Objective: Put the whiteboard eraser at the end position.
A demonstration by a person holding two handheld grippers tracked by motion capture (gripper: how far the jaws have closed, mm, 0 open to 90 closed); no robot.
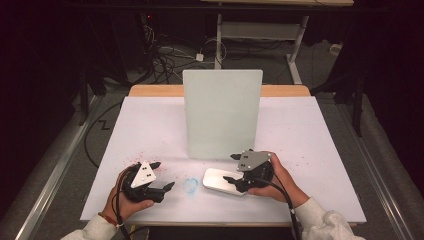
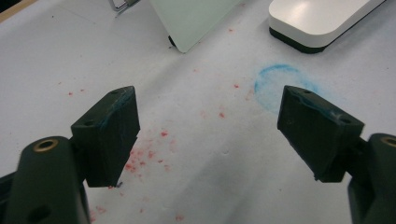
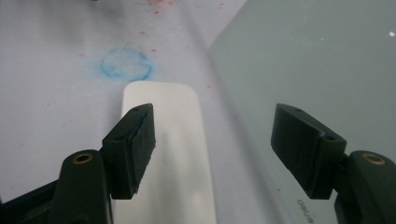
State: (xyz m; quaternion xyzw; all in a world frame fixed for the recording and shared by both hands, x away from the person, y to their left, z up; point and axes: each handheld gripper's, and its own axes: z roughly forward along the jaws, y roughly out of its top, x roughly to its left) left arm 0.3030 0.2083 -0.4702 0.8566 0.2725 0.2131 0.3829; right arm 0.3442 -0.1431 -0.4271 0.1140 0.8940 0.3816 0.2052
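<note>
One white mouse point(image 1: 220, 181), one upright pale panel point(image 1: 222, 113), one blue chalk ring point(image 1: 190, 185) on the white table point(image 1: 150, 125). My left gripper point(image 1: 162, 175) hangs spread wide, nothing between its jaws. My right gripper point(image 1: 233, 168) is spread too, one jaw over the mouse's near end (touching it? I can't tell). The panel's foot is hidden; the mouse lies just right of the ring.

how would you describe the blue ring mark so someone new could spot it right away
Start at the tall pale green board standing upright mid-table, then drop to the near edge in front of it. The blue ring mark is smudged onto the white table cover, just left of the flat white device. Other stains nearby are scattered red specks.
</note>
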